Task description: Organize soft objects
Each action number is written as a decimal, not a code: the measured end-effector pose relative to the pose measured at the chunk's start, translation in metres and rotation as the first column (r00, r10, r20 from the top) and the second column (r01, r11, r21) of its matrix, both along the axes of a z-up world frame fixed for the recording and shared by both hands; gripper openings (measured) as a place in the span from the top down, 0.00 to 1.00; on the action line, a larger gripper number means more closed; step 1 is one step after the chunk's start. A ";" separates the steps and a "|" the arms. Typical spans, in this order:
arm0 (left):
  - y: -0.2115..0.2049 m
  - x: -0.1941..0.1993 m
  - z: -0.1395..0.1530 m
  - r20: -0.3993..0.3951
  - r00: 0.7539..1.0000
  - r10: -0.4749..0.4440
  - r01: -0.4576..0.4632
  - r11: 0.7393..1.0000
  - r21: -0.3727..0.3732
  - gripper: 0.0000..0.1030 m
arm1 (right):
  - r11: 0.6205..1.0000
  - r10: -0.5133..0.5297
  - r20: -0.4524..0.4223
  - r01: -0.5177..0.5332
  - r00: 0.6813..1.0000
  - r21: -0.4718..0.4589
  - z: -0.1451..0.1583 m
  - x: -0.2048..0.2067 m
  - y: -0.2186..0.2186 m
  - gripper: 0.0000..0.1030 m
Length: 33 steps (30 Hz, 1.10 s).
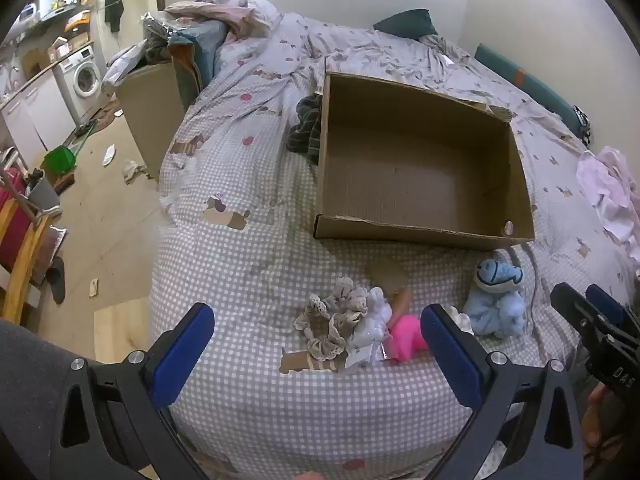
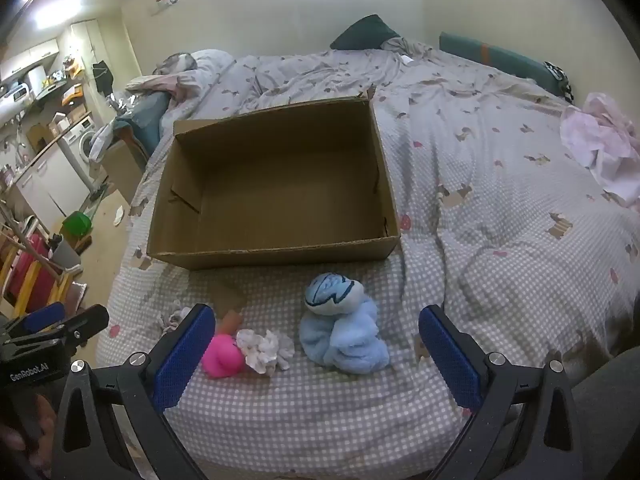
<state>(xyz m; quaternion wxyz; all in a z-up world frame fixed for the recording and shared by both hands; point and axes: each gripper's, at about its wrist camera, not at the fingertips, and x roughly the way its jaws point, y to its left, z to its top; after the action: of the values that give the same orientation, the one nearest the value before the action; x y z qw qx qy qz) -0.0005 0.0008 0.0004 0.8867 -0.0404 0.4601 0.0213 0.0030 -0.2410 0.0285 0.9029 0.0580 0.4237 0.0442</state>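
Observation:
An open, empty cardboard box (image 1: 420, 168) (image 2: 276, 188) lies on the bed. In front of it sit a light blue plush toy (image 1: 498, 300) (image 2: 344, 328), a pink rubber duck (image 1: 406, 338) (image 2: 222, 356), a white frilly scrunchie (image 1: 374, 320) (image 2: 264, 348) and a beige lace scrunchie (image 1: 332, 322). My left gripper (image 1: 316, 356) is open and empty, hovering just before the scrunchies and duck. My right gripper (image 2: 316, 356) is open and empty, just before the blue plush; it also shows in the left wrist view (image 1: 588, 304).
The bed has a checked grey cover (image 2: 500, 208). A dark striped cloth (image 1: 306, 128) lies left of the box. Pink clothes (image 2: 600, 148) lie at the right. Pillows (image 2: 364, 32) are at the head. A second cardboard box (image 1: 152, 112) and a cluttered floor are to the left.

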 end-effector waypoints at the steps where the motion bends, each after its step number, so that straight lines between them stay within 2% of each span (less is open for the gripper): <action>1: 0.000 0.000 0.000 0.001 1.000 0.002 -0.002 1.000 0.002 0.00 | 1.000 0.000 -0.001 0.000 1.000 0.000 0.000 0.000 0.000 0.00; 10: -0.001 -0.008 0.004 0.000 1.000 0.015 -0.015 1.000 -0.004 0.00 | 1.000 0.001 -0.002 -0.001 1.000 0.001 0.000 0.001 -0.005 0.00; 13: 0.003 0.001 -0.004 -0.017 1.000 -0.005 0.005 1.000 -0.022 0.00 | 1.000 0.000 -0.003 0.000 1.000 0.001 -0.001 0.000 -0.003 0.00; 33: 0.004 0.000 -0.002 -0.015 1.000 0.006 -0.006 1.000 -0.023 0.00 | 1.000 -0.010 0.012 0.010 1.000 0.012 0.004 0.000 -0.003 0.00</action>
<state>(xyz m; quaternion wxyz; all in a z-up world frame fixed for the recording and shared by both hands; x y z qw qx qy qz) -0.0002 0.0050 -0.0016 0.8825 -0.0520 0.4670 0.0190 0.0032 -0.2436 0.0328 0.9051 0.0654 0.4179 0.0425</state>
